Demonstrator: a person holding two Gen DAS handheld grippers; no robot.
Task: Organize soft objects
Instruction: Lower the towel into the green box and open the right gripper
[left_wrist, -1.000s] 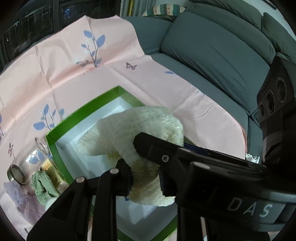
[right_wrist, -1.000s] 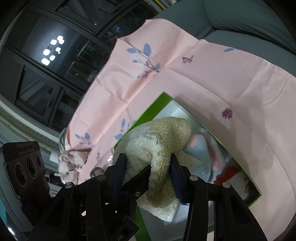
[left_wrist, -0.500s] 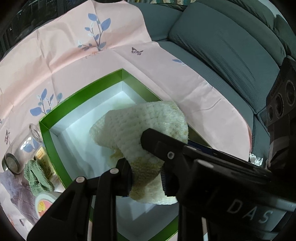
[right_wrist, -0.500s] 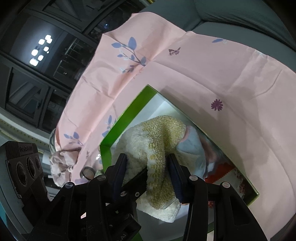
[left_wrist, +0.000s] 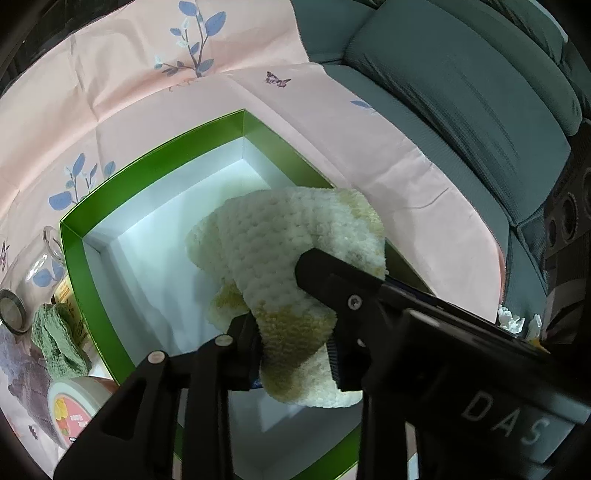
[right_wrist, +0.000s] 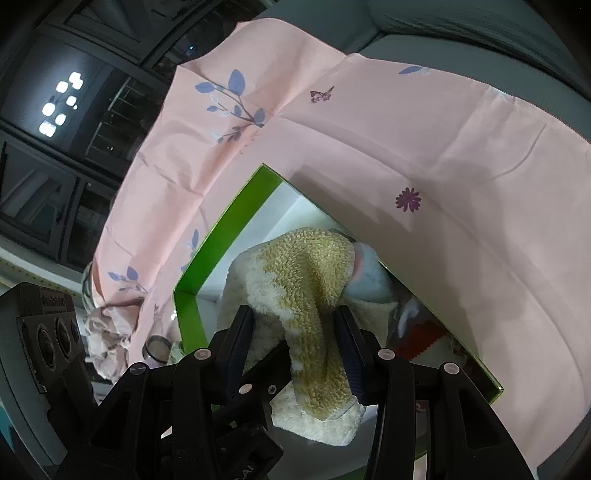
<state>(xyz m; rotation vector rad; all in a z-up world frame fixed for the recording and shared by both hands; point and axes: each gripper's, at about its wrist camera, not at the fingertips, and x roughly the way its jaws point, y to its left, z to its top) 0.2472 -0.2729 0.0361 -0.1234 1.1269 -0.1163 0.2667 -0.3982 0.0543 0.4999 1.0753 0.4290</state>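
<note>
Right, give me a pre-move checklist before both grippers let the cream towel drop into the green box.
1. Cream towel over the green box opening: ok.
2. Left gripper jaws opening, towel between them: ok.
3. Right gripper pads pressing the towel: ok.
4. White floor bare below the towel in the left view: ok.
5. Towel's far edge inside the box wall: cannot tell.
6. Blue cloth already in the box, beside the towel: ok.
</note>
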